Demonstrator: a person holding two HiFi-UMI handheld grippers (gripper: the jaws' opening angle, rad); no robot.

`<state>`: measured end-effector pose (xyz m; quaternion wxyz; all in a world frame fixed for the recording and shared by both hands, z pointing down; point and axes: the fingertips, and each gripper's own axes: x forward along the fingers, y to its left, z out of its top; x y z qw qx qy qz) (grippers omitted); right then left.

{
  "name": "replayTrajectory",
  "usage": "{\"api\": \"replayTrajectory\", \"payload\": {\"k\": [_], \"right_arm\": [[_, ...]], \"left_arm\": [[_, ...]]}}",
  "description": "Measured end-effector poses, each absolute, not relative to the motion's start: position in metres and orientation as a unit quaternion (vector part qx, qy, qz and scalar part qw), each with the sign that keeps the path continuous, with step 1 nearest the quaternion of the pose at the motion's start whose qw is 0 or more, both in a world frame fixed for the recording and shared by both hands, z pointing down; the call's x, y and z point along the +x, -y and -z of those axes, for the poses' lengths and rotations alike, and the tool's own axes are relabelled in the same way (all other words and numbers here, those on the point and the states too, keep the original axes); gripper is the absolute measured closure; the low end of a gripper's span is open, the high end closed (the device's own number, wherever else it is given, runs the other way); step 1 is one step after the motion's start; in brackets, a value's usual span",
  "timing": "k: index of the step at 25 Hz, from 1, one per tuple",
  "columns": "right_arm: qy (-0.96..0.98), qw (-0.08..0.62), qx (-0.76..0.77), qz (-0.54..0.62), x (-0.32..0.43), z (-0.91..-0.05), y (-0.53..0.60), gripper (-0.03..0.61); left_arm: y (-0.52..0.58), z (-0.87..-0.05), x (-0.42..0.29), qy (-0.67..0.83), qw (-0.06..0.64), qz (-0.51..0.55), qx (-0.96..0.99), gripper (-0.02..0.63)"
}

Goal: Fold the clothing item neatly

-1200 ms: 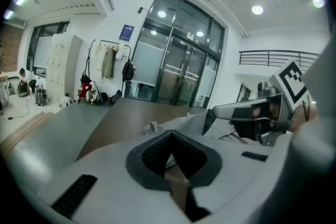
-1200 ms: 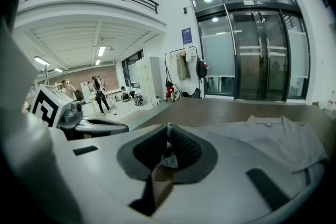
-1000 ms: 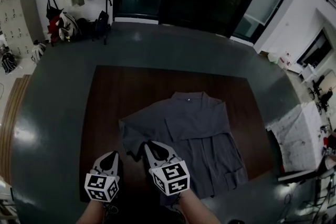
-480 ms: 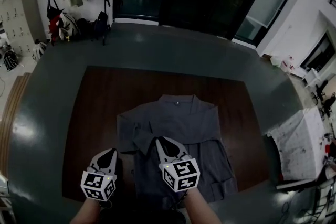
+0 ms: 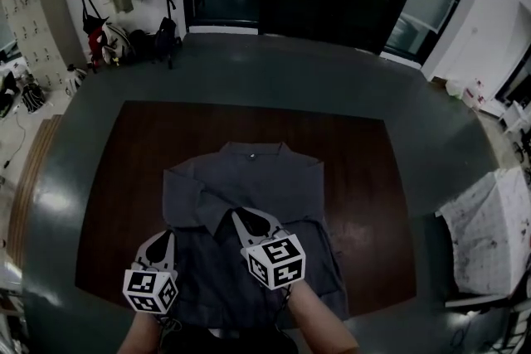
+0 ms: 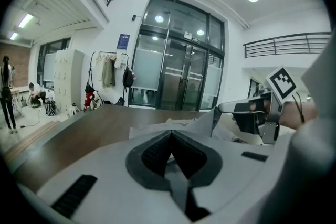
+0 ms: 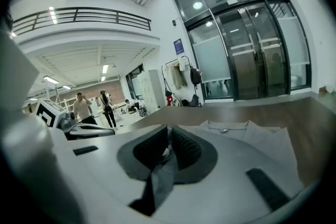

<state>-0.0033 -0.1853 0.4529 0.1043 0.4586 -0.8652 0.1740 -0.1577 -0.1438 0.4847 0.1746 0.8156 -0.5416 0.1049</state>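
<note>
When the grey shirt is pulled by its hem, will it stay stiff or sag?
Probably sag: the grey short-sleeved cloth shirt lies creased and folded over itself. It seems thin, so likely light. On the smooth dark brown wooden table it may slide easily.

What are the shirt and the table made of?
Shirt: looks like thin woven cloth, matte grey. It creases and lies in soft folds, and has a collar and a button. The exact fibre cannot be told.
Table: looks like wood or wood veneer, dark reddish brown with a faint sheen. Whether it is solid wood or laminate is unclear.
</note>
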Motion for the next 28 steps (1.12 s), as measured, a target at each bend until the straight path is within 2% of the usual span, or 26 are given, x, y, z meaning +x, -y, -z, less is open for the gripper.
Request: {"api": "replayTrajectory", "payload": {"k": [7,13,23,28], "right_arm": [[0.847,0.079,0.502,-0.155,0.087,-0.429,0.193,0.560],[0.804,0.091,0.562,-0.172,0.169,-0.457,0.191,0.560],[0.711,0.230,0.638,-0.186,0.217,-0.543,0.173,0.560],[0.739,0.260,0.607,-0.135,0.193,-0.547,0.158,0.558]], "left_arm": [[0.129,-0.467,-0.103,0.546,0.151,-0.098,0.818,0.604],[0.123,-0.472,-0.076,0.540,0.160,-0.099,0.820,0.604],[0.142,-0.486,-0.087,0.530,0.171,-0.104,0.824,0.604],[0.155,-0.489,-0.075,0.513,0.166,-0.100,0.836,0.604]]}}
